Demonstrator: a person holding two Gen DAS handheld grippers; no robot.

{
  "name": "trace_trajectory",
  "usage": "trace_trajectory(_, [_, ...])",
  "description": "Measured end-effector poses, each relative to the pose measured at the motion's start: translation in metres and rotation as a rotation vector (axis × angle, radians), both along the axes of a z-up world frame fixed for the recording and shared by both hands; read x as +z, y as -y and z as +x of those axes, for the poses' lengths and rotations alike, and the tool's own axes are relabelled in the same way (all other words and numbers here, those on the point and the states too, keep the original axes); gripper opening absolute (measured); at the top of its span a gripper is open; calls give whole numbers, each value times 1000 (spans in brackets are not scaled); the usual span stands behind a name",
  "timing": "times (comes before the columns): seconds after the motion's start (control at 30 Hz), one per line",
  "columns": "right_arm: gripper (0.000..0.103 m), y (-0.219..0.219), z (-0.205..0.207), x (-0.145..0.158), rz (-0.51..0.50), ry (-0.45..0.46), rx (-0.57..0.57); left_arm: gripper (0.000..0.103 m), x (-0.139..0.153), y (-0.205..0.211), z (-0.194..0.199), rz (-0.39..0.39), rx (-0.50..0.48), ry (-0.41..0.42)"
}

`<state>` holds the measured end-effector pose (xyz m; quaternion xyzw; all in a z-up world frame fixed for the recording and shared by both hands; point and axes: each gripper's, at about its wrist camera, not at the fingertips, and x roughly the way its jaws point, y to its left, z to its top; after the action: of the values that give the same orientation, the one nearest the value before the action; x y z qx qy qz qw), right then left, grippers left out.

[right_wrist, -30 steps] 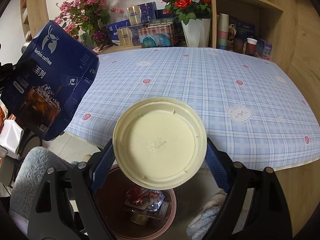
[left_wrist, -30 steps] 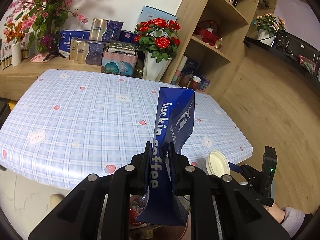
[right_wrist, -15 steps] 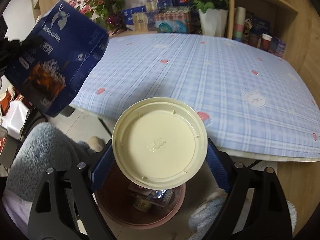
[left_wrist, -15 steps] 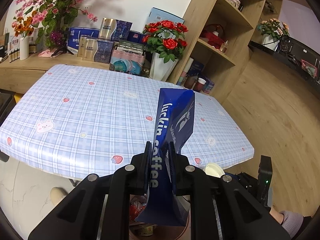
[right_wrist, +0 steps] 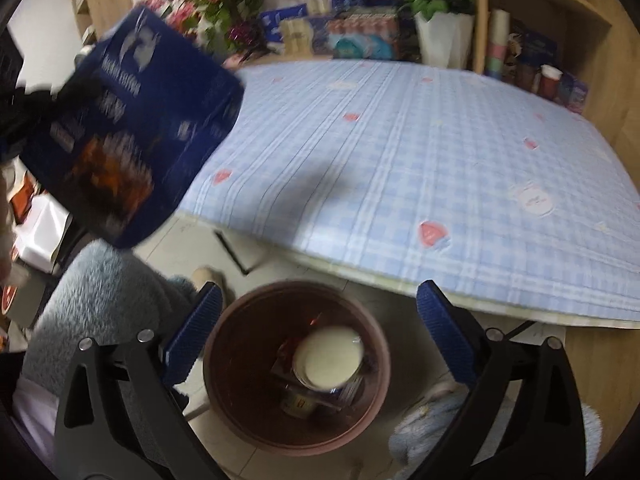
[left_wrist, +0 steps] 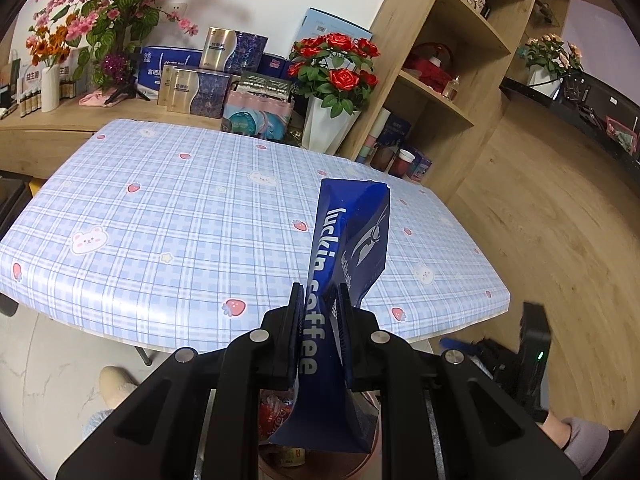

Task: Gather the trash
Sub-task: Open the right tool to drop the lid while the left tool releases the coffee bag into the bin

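Now the table [right_wrist: 420,168] fills the upper half of the right wrist frame, and at bottom centre the round bin [right_wrist: 224,400] holds a cream lid [right_wrist: 328,356], which sat between the right gripper's [right_wrist: 318,328] pads a moment ago; those jaws have just been opening and stand wide with nothing between them. The left gripper [left_wrist: 318,312] stays clamped on the blue coffee bag [left_wrist: 352,236], probably next to drop.

Coffee bag [right_wrist: 128,136]: motion-blurred in the right wrist view, its print unreadable.
Trash bin [left_wrist: 360,468]: mostly hidden behind the left gripper [left_wrist: 318,330] and bag.
Bin contents under the lid [right_wrist: 330,356]: blurred, cannot tell.
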<state>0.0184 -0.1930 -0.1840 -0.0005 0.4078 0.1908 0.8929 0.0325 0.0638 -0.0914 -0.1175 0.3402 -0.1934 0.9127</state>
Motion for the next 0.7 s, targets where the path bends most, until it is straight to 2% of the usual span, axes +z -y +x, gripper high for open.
trace_trajectory(0.37, [97, 47, 1, 58, 16, 210, -194, 16, -3, 26, -7, 41, -78, 9])
trace_trajectory(0.53, [97, 59, 2, 66, 18, 240, -218, 16, -11, 40, -6, 55, -118, -10])
trace_trajectory(0.7, [97, 67, 2, 62, 21, 236, -239, 17, -20, 59, -7, 81, -167, -28])
